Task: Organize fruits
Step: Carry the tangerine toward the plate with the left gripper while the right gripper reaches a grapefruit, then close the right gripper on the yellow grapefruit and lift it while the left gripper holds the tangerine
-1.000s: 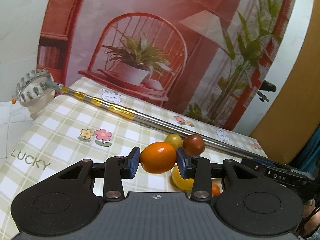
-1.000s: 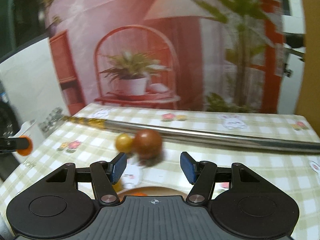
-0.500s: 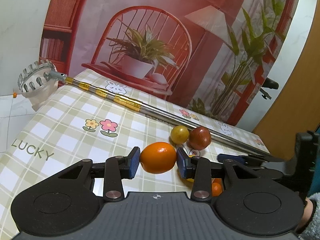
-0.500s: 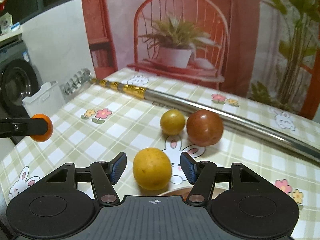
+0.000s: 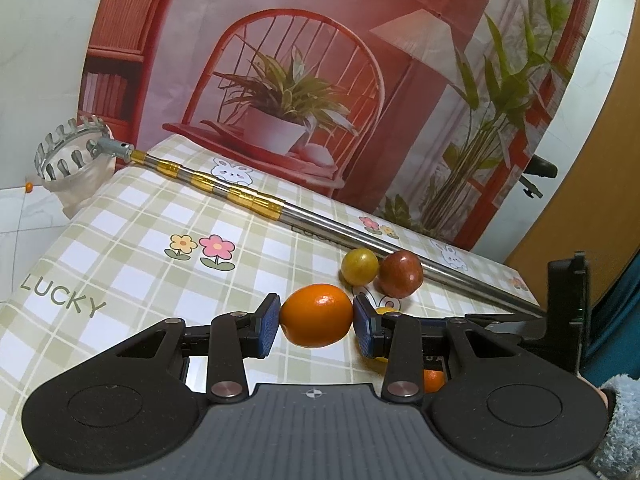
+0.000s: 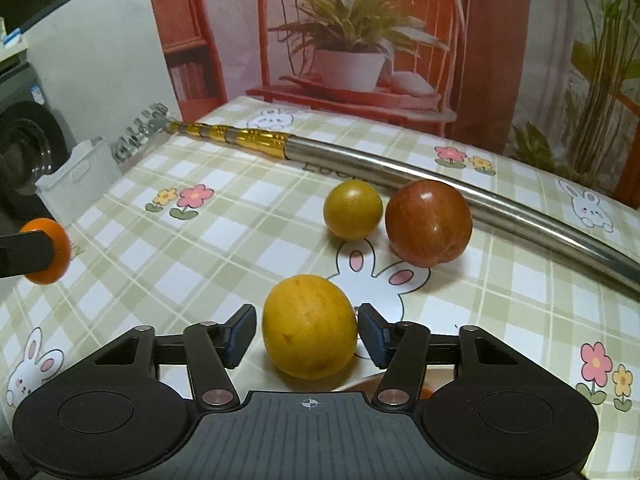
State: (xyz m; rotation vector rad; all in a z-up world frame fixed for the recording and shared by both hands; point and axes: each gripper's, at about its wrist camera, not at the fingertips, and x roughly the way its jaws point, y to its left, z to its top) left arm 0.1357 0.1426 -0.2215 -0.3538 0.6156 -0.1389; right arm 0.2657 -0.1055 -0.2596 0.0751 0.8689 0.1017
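My left gripper [image 5: 316, 320] is shut on an orange fruit [image 5: 316, 316] and holds it above the checked tablecloth [image 5: 132, 264]. In the right wrist view that orange [image 6: 50, 250] shows at the far left. My right gripper [image 6: 306, 334] stands open around a yellow citrus fruit [image 6: 310, 332] resting on the cloth, with a narrow gap at each pad. Beyond it lie a small yellow-green fruit [image 6: 353, 209] and a red apple [image 6: 429, 222], side by side against the pole. A bit of another orange fruit [image 5: 434, 380] peeks out below the grippers.
A long telescopic metal pole [image 6: 400, 170] crosses the table diagonally; its toothed picker basket [image 5: 72, 156] hangs over the far left corner. A white bin [image 6: 76, 176] and a washing machine [image 6: 24, 152] stand off the table's left edge. A printed backdrop closes the far side.
My right gripper has come down and forward, so the yellow citrus now sits between its open fingers. The left gripper keeps its hold on the orange and has barely shifted.
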